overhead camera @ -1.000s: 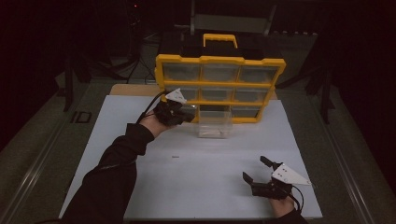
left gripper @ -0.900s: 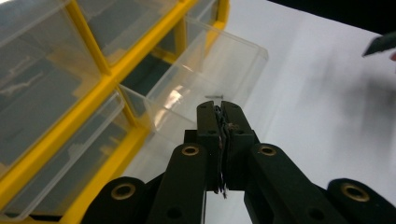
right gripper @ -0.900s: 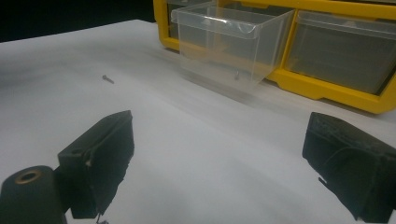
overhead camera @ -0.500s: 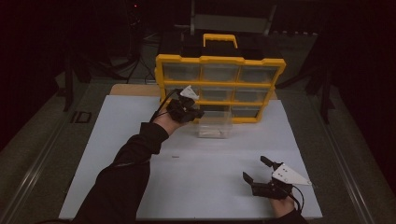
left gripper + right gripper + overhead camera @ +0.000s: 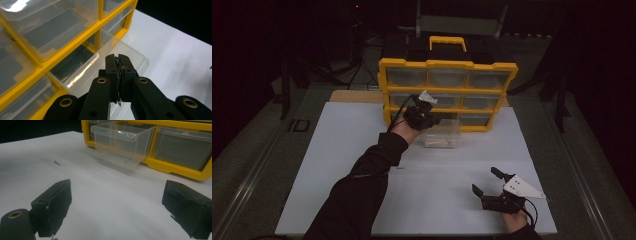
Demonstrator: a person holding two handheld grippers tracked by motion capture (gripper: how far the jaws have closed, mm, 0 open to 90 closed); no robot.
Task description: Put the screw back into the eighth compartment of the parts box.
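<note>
Your left gripper [image 5: 430, 120], jaws together, hovers over the pulled-out clear drawer [image 5: 443, 134] at the yellow organizer [image 5: 447, 92] by the table's [image 5: 337, 150] far edge. Your right gripper [image 5: 486, 182], jaws apart, rests near its front-right corner; possibly a screw [image 5: 57, 163] lies mid-table.

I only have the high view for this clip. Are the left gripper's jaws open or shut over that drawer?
Observer: Shut. In the left gripper view, the left gripper has its jaws pressed together just above the pulled-out clear drawer.
Reviewer: Is it holding anything?
Observer: I cannot tell. A thin dark edge shows between the jaws, too small to identify.
Reviewer: Anything loose on the table?
Observer: Yes. In the right gripper view, a small screw lies on the white table, ahead of the open right gripper.
</note>
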